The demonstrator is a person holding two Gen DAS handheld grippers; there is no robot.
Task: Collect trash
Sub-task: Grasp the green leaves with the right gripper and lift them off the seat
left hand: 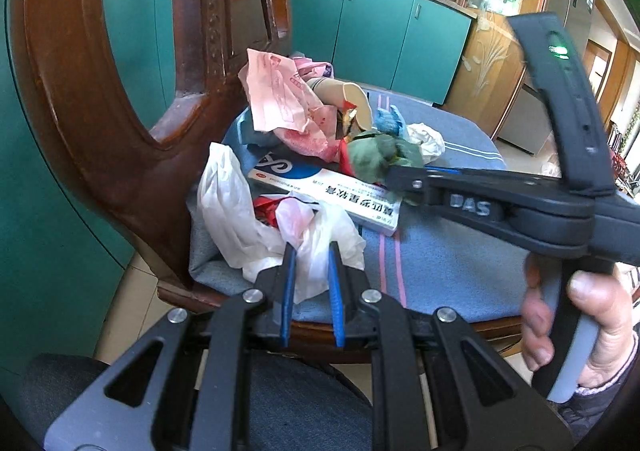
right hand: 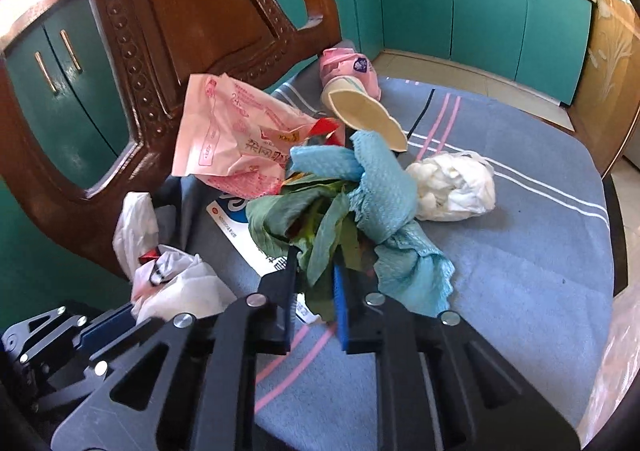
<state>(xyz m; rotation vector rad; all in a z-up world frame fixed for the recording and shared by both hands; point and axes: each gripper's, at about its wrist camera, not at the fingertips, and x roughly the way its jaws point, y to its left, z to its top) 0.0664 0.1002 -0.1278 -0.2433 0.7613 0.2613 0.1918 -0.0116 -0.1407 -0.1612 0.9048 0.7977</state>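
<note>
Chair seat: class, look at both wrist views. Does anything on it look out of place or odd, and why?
Yes. The chair seat's grey-blue cloth carries a heap of litter: wilted green leaves, a crushed paper cup, a crumpled pink wrapper, a blue wipe and a white wad. Refuse piled on a seat is odd.

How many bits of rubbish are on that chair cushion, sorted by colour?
Pink: 2, a crumpled wrapper and a pack behind the cup
White: 2, a plastic bag and a wad
Blue: 1, a cloth
Green: 1, leaves
Cream: 1, a paper cup
White-and-blue: 1, a flat box
Total: 8
</note>
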